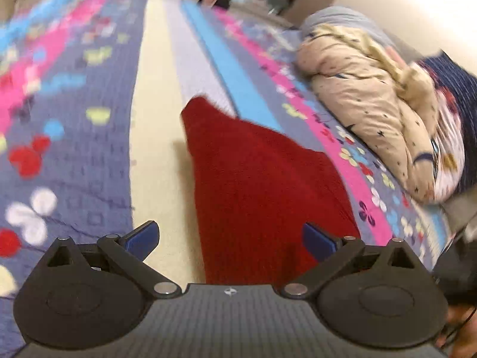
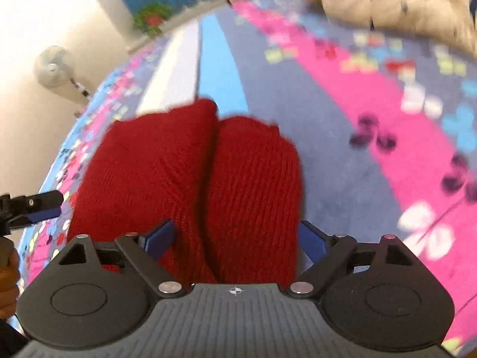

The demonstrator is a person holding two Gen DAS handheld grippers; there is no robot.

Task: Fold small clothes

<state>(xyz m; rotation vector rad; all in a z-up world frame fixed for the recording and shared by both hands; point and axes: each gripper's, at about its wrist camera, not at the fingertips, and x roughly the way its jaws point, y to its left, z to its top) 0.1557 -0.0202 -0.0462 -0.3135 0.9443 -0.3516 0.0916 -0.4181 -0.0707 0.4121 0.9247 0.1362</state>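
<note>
A dark red knitted garment (image 1: 253, 185) lies on a patterned bedspread (image 1: 89, 155). In the right wrist view the red garment (image 2: 190, 173) shows two rounded halves side by side with a crease between them. My left gripper (image 1: 231, 238) hovers over its near left edge, jaws wide open; the knit lies beneath them, clear of the blue pads (image 1: 319, 240). My right gripper (image 2: 235, 238) is open too. Its blue pads (image 2: 158, 237) flank the near end of the right half without pressing on it. The left gripper (image 2: 32, 205) shows at the left edge of the right wrist view, beside the garment.
A bundle of beige star-print bedding (image 1: 366, 113) and a dark blue pillow (image 1: 456, 89) lie along the wall at the bed's right side. A standing fan (image 2: 53, 65) and a potted plant (image 2: 153, 18) stand beyond the bed's far left edge. A person's hand (image 2: 7, 271) holds the left gripper.
</note>
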